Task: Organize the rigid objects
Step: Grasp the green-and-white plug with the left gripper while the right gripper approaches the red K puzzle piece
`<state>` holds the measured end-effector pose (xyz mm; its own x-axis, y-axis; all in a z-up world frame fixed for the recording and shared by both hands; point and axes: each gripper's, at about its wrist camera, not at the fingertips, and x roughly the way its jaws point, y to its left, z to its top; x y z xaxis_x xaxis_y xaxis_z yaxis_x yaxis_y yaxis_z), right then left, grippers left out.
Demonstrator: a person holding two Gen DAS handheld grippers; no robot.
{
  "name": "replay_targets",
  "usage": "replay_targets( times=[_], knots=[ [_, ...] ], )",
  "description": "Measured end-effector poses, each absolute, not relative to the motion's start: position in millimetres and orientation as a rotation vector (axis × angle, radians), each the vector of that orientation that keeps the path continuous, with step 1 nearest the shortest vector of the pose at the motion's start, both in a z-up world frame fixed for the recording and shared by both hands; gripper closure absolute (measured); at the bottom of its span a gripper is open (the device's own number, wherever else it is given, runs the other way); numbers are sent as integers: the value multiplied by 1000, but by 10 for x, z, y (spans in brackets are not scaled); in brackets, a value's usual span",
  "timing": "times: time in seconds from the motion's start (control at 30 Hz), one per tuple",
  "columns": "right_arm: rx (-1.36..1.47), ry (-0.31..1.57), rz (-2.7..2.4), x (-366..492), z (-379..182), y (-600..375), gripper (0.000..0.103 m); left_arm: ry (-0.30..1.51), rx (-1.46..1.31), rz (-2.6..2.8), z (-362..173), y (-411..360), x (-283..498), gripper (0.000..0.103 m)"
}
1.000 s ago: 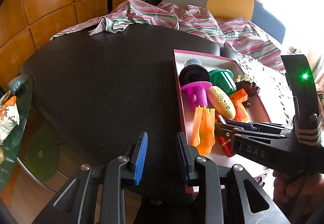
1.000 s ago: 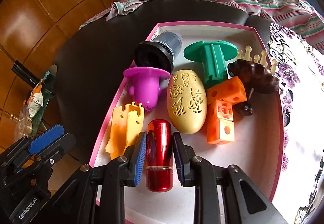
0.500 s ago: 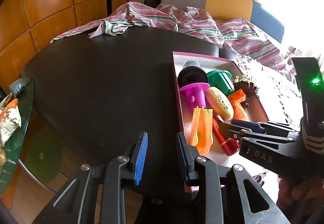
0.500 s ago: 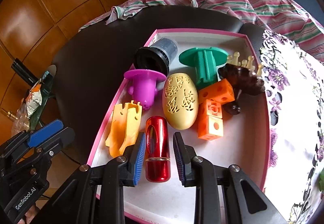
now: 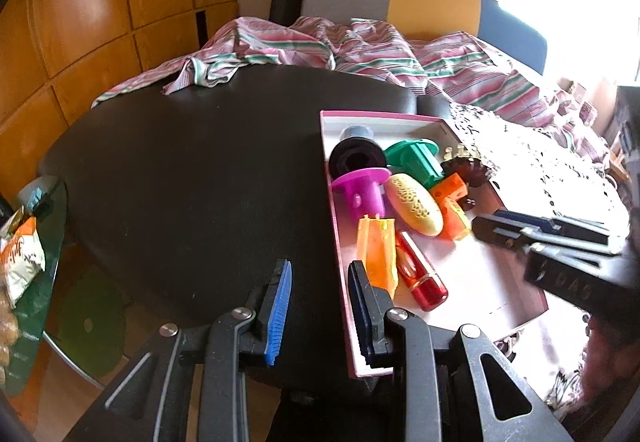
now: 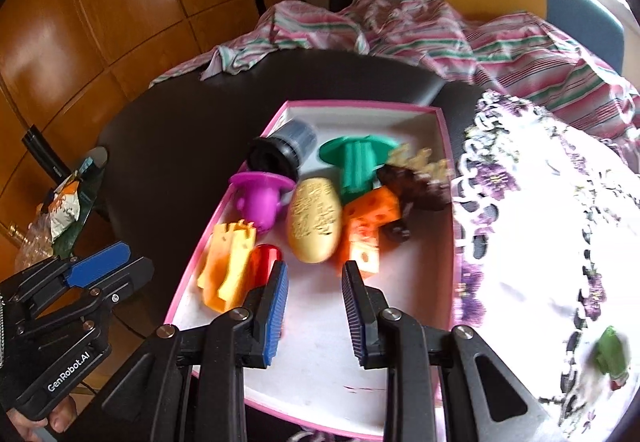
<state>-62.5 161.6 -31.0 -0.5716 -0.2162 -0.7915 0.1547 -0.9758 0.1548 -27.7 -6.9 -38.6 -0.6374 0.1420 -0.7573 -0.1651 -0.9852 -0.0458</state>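
A pink-rimmed white box (image 6: 400, 110) (image 5: 338, 238) on the dark table holds several rigid toys: a red metallic cylinder (image 5: 420, 274) (image 6: 264, 262), a yellow-orange forked piece (image 6: 228, 270), a cream egg shape (image 6: 316, 222), orange cubes (image 6: 368, 222), a magenta flanged part (image 6: 260, 198), a green flanged part (image 6: 356, 162) and a black cup (image 6: 276, 154). My right gripper (image 6: 316, 306) is open and empty above the box's bare front floor. My left gripper (image 5: 320, 306) is open and empty over the box's left rim.
The dark round table (image 5: 192, 178) stretches left of the box. Striped cloth (image 5: 320, 50) lies at the back, a floral cloth (image 6: 540, 202) at the right with a small green thing (image 6: 610, 356). A glass side table with snack bags (image 5: 20, 254) stands far left.
My right gripper has let go of the red cylinder, opened wider and pulled back and up. The cylinder now lies in the box. The left gripper has barely moved.
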Motion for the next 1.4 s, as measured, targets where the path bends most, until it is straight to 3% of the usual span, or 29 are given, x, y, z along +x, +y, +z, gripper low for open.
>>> replay_targets(
  times=[0.8,0.87,1.0,1.2,1.4],
  knots=[
    [1444,-278,-2968,-264,-147,3584,76,211,-1164,2552,-282,678,-226,73],
    [1459,-313,-3012,-215,-155,3814,71,225,-1156,2535,-270,762,-223,73],
    [1480,-452,-3100,-104,-241,4278,65,250,-1140,2496,-244,949,-210,73],
    [1514,-981,-3160,149,-416,4909,64,289,-1109,2414,-202,1309,-185,71],
    [1474,-1163,-3172,294,-405,5064,63,319,-1130,2292,-242,1765,-163,65]
  ],
)
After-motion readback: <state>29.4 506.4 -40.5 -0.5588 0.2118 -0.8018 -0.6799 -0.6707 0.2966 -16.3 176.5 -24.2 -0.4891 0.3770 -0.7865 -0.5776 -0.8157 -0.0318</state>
